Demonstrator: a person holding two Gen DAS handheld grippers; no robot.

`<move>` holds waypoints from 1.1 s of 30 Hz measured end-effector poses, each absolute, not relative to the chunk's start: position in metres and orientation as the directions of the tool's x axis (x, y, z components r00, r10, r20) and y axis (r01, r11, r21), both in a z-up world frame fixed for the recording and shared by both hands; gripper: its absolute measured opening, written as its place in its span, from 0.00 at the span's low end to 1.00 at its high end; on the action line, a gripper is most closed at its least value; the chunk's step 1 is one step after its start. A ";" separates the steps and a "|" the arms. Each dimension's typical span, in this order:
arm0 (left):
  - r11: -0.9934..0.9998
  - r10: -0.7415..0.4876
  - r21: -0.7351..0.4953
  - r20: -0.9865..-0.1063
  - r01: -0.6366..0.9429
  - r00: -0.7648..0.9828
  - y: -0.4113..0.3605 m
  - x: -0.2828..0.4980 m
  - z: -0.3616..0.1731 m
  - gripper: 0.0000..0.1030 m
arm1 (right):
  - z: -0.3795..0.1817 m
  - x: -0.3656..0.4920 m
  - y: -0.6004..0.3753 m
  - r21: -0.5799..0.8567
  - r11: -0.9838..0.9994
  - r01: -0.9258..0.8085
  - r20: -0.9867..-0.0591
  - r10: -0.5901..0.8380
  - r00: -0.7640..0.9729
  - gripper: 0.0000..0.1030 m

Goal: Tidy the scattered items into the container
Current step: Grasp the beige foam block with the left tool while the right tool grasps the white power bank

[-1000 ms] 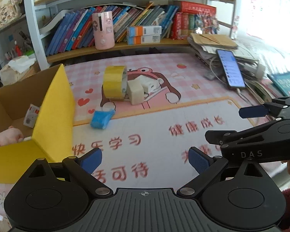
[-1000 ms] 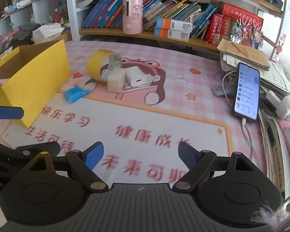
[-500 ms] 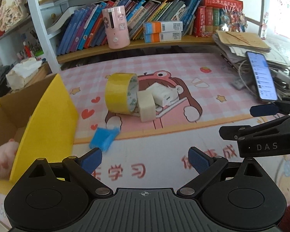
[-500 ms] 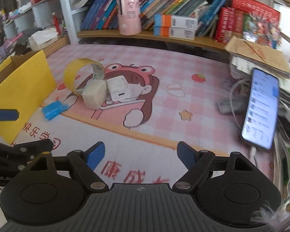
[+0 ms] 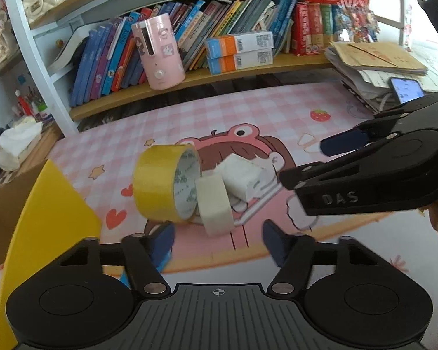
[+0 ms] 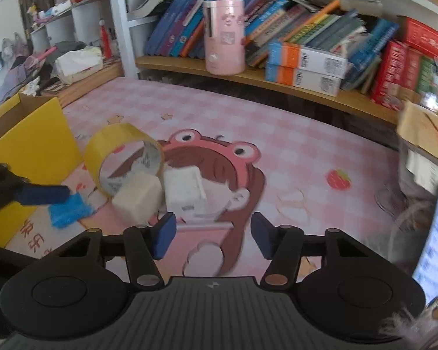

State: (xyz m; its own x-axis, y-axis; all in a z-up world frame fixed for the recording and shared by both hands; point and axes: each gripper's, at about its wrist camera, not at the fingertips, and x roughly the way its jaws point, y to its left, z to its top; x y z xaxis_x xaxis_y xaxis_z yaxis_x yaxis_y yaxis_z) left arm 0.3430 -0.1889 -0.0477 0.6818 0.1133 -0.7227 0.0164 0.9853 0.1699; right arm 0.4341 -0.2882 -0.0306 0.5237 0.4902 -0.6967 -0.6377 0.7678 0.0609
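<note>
A yellow tape roll [image 5: 163,183] stands on edge on the pink mat, with a cream tape roll [image 5: 214,205] leaning on it and a white charger block [image 5: 243,179] behind. They also show in the right wrist view: yellow roll [image 6: 116,148], cream roll [image 6: 138,197], charger [image 6: 184,191]. A blue packet [image 6: 68,210] lies by the yellow cardboard box [image 6: 29,134]. My left gripper [image 5: 219,242] is open, just short of the cream roll. My right gripper [image 6: 213,234] is open, just short of the charger.
The box's yellow flap [image 5: 46,218] is at the left. A shelf holds books, a pink canister [image 5: 159,51] and orange-blue boxes [image 5: 239,48]. A paper stack and phone [image 5: 406,89] lie at the right. A tissue pack [image 5: 16,144] sits far left.
Both grippers have moved forward toward the tape rolls and charger, which now look larger and closer. Both stay open.
</note>
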 end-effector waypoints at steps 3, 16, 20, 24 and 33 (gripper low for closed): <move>0.985 0.118 0.173 -0.720 0.013 0.684 -0.189 0.357 -0.053 0.51 | -0.034 0.448 -0.274 0.067 0.728 -0.683 -0.715 0.512 0.476 0.49; 0.975 0.140 0.218 -0.742 0.040 0.655 -0.192 0.391 -0.074 0.42 | -0.050 0.484 -0.245 0.107 0.644 -0.758 -0.767 0.538 0.349 0.48; 0.974 0.144 0.221 -0.754 0.040 0.641 -0.188 0.394 -0.078 0.35 | -0.055 0.487 -0.236 0.102 0.628 -0.772 -0.776 0.536 0.333 0.48; 0.976 0.140 0.215 -0.756 0.041 0.640 -0.186 0.397 -0.081 0.34 | -0.058 0.493 -0.230 0.101 0.620 -0.778 -0.780 0.535 0.325 0.48; 0.984 0.117 0.177 -0.760 0.031 0.639 -0.177 0.398 -0.082 0.28 | -0.062 0.502 -0.223 0.117 0.615 -0.780 -0.796 0.527 0.296 0.46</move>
State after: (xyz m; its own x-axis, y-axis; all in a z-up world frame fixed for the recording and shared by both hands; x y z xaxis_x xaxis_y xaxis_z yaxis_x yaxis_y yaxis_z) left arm 0.3985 -0.1771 -0.0824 0.6392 0.1171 -0.7600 0.0305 0.9837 0.1772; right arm 0.5018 -0.2226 -0.0618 0.2965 0.5273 -0.7963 -0.7802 0.6146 0.1165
